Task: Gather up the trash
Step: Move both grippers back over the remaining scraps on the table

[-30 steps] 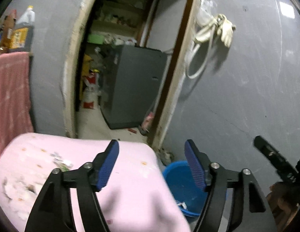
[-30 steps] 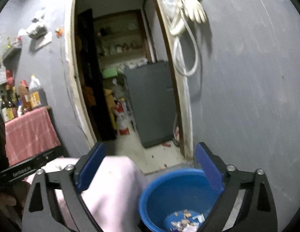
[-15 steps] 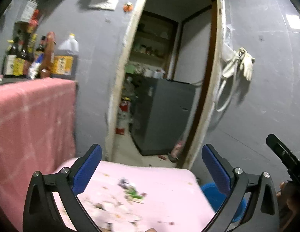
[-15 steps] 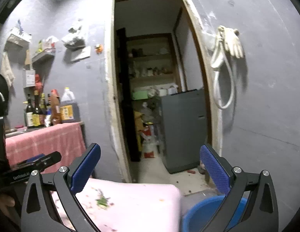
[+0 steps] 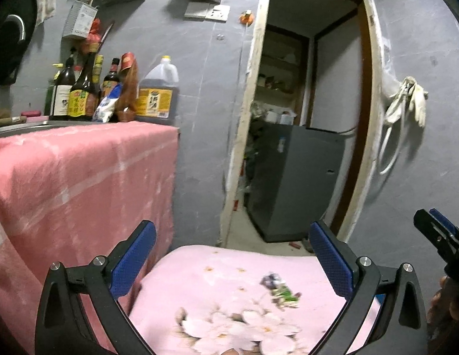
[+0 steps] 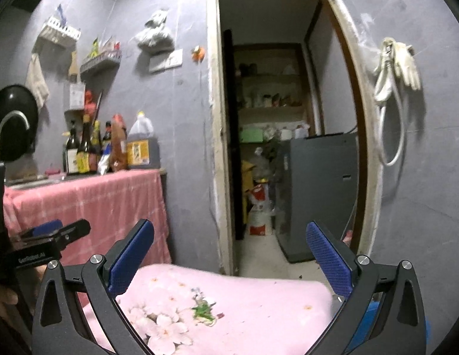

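Left gripper (image 5: 232, 259) spread to full width, nothing between the blue pads (image 5: 134, 257), no contact with any surface; visible also at 9 o'clock in the right wrist view, side-on. Right gripper (image 6: 229, 259) likewise spread wide, empty, pads clear of everything; its black tip seen at 3 o'clock in the left wrist view. Fingers: matte black rigid frames with silver pivot screws, faced with flat rectangular pads of dimpled blue rubber. Below both grippers at 6 o'clock: pink floral cloth (image 5: 235, 269), soft, smooth, rounded at the edges, printed with pale blossoms. Trash scrap (image 5: 281, 288) lying on the cloth, at 5 o'clock from left-view centre: small crumpled piece, green, white and dark purple, irregular outline, slightly blurred. Same scrap in the right wrist view (image 6: 203, 307) at 6 o'clock, between the two fingers in the frame but well below them, with tiny crumbs beside it. Blue bin (image 6: 374, 310) showing only as a sliver of rim at 4 o'clock behind the right finger; contents not visible. At 9 o'clock: pink checked drape (image 5: 81, 183), woven, hanging in folds, with glass and plastic bottles (image 5: 158, 88) on top. At 3 o'clock: pale rubber gloves (image 5: 410, 100) hung on the grey plastered wall.
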Demonstrator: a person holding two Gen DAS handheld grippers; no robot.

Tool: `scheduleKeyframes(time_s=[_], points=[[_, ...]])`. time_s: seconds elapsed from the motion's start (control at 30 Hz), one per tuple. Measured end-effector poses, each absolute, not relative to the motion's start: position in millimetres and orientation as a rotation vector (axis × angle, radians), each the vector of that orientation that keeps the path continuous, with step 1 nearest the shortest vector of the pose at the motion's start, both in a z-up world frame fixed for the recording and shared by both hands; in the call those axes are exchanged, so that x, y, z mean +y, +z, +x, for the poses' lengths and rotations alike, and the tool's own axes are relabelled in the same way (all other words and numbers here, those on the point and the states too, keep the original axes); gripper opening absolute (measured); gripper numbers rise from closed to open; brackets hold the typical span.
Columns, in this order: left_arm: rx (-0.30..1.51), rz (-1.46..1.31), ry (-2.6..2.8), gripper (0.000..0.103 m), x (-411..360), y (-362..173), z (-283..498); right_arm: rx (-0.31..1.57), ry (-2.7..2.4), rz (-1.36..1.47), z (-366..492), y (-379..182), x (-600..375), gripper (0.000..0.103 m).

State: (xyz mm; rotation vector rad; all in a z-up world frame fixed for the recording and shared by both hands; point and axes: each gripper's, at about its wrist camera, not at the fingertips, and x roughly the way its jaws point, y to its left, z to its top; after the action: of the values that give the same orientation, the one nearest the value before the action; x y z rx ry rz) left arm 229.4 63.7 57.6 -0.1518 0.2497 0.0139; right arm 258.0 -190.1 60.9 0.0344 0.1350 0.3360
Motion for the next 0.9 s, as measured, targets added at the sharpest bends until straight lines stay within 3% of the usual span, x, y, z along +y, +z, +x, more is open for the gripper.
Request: scheduleKeyframes(time_s=[0.3, 0.67, 0.83, 0.9], points=[[0.336, -0.128, 0.061, 0.101, 80, 15, 258, 0.322, 0.364, -0.004, 302, 9, -165, 0.103], [0.517, -0.120, 0.042, 0.101, 86, -35, 312, 0.682, 0.389, -0.057, 366, -60, -144, 0.101], [0.606, -0.132, 0.042, 0.101, 90, -54, 335, 0.821, 0.451, -0.077, 385, -82, -132, 0.083], [0.623, -0.137, 0.036, 0.101, 90, -59, 340, 0.856, 0.468, -0.093, 390, -86, -127, 0.081]])
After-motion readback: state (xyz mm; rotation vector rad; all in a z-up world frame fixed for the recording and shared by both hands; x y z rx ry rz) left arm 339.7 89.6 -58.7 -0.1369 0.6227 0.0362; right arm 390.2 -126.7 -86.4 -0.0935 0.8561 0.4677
